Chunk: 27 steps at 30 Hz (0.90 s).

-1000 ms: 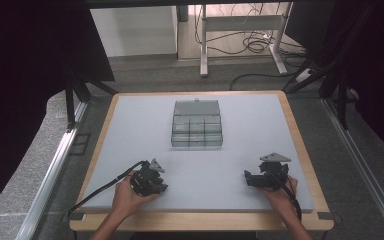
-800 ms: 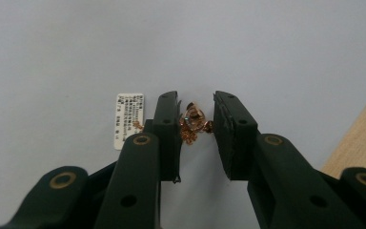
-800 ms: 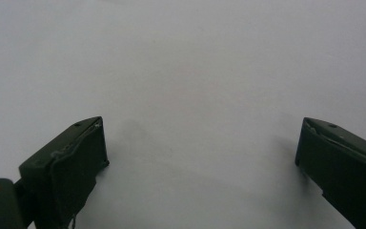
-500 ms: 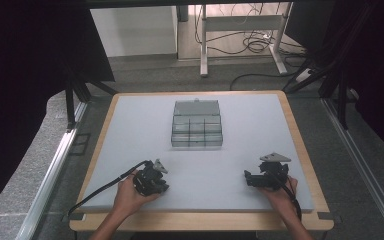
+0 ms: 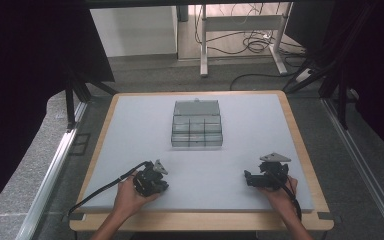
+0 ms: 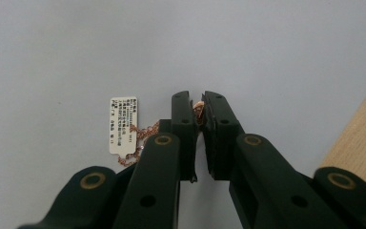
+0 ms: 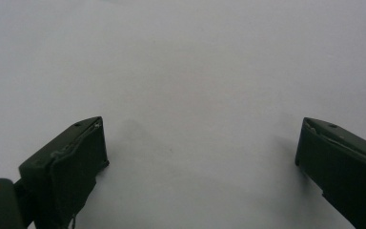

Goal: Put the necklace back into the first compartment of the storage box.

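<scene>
Black jaws of the left hand-held gripper [image 6: 197, 107] pinch a thin copper-coloured chain [image 6: 143, 131] with a white printed tag [image 6: 123, 125] on the grey surface [image 5: 130, 125]; nothing has shifted over the last second. Right hand-held gripper [image 7: 200, 157] is spread, empty; the clear plastic compartment box [image 5: 197, 124] sits well apart.

Matt grey table [image 5: 145, 125], wooden rim, clear glossy plastic organizer box [image 5: 197, 124], paper tag [image 6: 123, 125]

One camera sits high above the person's side and looks forward and down on the whole grey table [image 5: 130, 130], with the floor far behind. The other two ride low on the left gripper [image 6: 198, 107] and the right gripper [image 7: 200, 143], each looking along its own black jaws, very close to the tabletop. All three see that same grey top.
</scene>
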Each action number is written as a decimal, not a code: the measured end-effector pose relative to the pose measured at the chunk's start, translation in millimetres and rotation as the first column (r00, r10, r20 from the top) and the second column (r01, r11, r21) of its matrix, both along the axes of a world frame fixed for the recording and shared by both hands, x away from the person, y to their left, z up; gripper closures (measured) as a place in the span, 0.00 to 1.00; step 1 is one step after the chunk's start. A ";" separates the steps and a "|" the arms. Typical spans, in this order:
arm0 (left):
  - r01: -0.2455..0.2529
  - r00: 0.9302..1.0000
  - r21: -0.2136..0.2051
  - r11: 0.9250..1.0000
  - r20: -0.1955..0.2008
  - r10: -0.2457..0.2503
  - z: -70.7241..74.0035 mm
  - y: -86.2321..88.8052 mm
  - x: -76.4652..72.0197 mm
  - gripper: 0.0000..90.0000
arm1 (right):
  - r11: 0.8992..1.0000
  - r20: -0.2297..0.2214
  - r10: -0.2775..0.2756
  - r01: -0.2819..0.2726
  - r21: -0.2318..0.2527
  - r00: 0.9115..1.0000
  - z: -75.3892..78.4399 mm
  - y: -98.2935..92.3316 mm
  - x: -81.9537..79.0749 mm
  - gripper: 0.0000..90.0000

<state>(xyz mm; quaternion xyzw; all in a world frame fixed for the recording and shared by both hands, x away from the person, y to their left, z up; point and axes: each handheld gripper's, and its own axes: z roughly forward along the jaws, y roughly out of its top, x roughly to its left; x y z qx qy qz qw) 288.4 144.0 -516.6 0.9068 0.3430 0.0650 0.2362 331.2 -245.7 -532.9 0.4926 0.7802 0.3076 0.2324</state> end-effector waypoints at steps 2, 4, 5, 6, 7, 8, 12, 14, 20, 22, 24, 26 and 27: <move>0.001 1.000 -0.001 1.000 0.001 -0.001 0.2 0.0 -0.1 0.94 | 1.000 0.000 0.000 0.000 0.000 1.000 0.0 0.0 0.0 0.03; 0.001 1.000 -0.014 1.000 0.003 -0.001 1.5 0.6 -0.5 0.96 | 1.000 0.000 0.000 0.000 0.000 1.000 0.0 0.0 0.0 0.03; 0.002 1.000 -0.019 1.000 0.005 -0.002 2.0 1.0 -0.4 0.97 | 1.000 -0.001 0.000 0.000 0.000 1.000 0.0 0.0 0.0 0.03; 0.003 1.000 -0.021 1.000 0.005 -0.003 2.7 1.3 -0.5 0.98 | 1.000 0.000 0.000 0.000 0.000 1.000 0.0 0.0 0.0 0.03; 0.002 1.000 -0.021 1.000 0.004 -0.002 2.7 1.3 -0.4 0.98 | 1.000 0.000 0.000 0.000 0.000 1.000 0.0 0.0 0.0 0.03; 0.004 1.000 -0.019 1.000 0.004 -0.004 2.1 1.1 -0.4 0.98 | 1.000 0.000 0.000 0.000 0.001 1.000 0.0 0.0 0.0 0.03; 0.003 1.000 -0.021 1.000 0.001 -0.003 1.7 0.3 0.0 0.98 | 1.000 0.000 0.000 0.000 0.000 1.000 0.0 0.0 0.0 0.03; 0.005 1.000 -0.020 1.000 0.002 -0.005 1.8 0.2 0.1 0.98 | 1.000 0.000 0.000 0.000 0.000 1.000 0.0 0.0 0.0 0.03; 0.008 1.000 -0.038 0.999 0.008 -0.008 3.9 1.0 -0.1 0.99 | 1.000 0.000 0.000 0.000 0.000 1.000 0.0 0.0 0.0 0.03; 0.007 1.000 -0.051 0.999 0.009 -0.007 6.3 1.9 -0.2 0.99 | 1.000 0.000 0.000 0.000 0.001 1.000 0.0 0.0 0.0 0.03; 0.010 1.000 -0.061 0.998 0.012 -0.009 9.3 3.0 -0.3 0.99 | 1.000 -0.001 0.000 0.000 0.001 1.000 0.1 0.0 0.0 0.03; 0.010 1.000 -0.072 0.997 0.018 -0.009 13.6 4.3 -0.5 0.99 | 1.000 0.000 0.000 0.000 0.001 1.000 0.0 0.0 0.0 0.03; 0.007 1.000 -0.077 0.997 0.021 -0.006 16.0 5.0 -0.7 0.99 | 1.000 -0.001 0.000 0.000 0.001 1.000 0.0 0.0 0.0 0.03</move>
